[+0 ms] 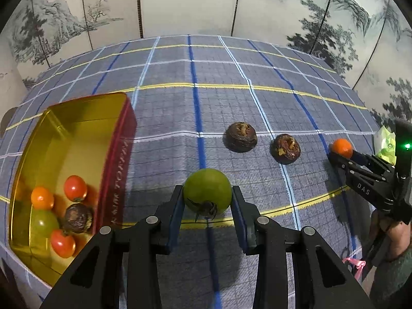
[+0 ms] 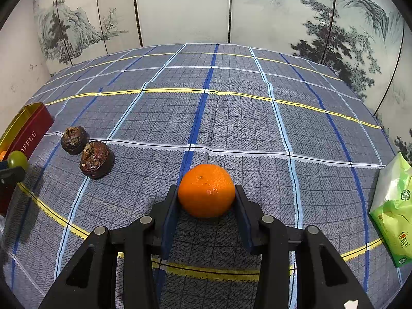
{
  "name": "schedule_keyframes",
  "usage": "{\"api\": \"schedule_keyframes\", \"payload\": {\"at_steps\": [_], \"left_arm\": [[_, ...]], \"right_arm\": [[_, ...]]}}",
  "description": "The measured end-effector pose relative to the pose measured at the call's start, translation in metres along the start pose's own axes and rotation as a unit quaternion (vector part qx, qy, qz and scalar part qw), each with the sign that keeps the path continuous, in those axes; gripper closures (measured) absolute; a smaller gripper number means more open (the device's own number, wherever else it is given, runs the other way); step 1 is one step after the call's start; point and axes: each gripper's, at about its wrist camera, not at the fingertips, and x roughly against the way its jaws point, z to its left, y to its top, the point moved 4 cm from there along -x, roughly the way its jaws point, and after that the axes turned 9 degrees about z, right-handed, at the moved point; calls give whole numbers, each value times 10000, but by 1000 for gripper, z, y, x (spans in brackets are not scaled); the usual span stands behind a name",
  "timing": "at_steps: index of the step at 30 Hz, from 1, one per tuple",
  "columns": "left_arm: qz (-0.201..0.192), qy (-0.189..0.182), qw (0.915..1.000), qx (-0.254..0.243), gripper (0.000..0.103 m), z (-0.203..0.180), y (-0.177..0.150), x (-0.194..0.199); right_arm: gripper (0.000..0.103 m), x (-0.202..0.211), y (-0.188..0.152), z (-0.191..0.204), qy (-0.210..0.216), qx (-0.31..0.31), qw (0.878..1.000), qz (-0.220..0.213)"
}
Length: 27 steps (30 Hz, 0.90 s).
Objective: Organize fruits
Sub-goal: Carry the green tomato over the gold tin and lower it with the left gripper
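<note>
My left gripper [image 1: 207, 195] is shut on a green tomato [image 1: 207, 191], just right of the red and gold tin [image 1: 117, 164]. The tin holds two red tomatoes [image 1: 75, 188], an orange fruit [image 1: 42, 198], a green tomato [image 1: 42, 222] and a dark brown fruit [image 1: 78, 217]. My right gripper [image 2: 206, 193] is shut on an orange [image 2: 206, 190]; it also shows in the left wrist view [image 1: 342, 148]. Two dark brown wrinkled fruits [image 1: 241, 137] [image 1: 285, 148] lie on the cloth between the grippers, and show in the right wrist view [image 2: 74, 139] [image 2: 95, 158].
The table is covered by a blue-grey checked cloth [image 2: 231, 128]. A green packet [image 2: 394, 213] lies at the right edge. A painted folding screen [image 2: 180, 7] stands behind the table. The tin [image 2: 28, 134] sits at the left edge of the right wrist view.
</note>
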Motion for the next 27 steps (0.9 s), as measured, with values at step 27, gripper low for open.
{"api": "schedule_keyframes", "payload": {"at_steps": [27], "left_arm": [[-480, 1002, 9913, 713, 66, 129, 34, 29]], "right_arm": [[63, 0, 0, 1, -7, 4, 10000, 0]]}}
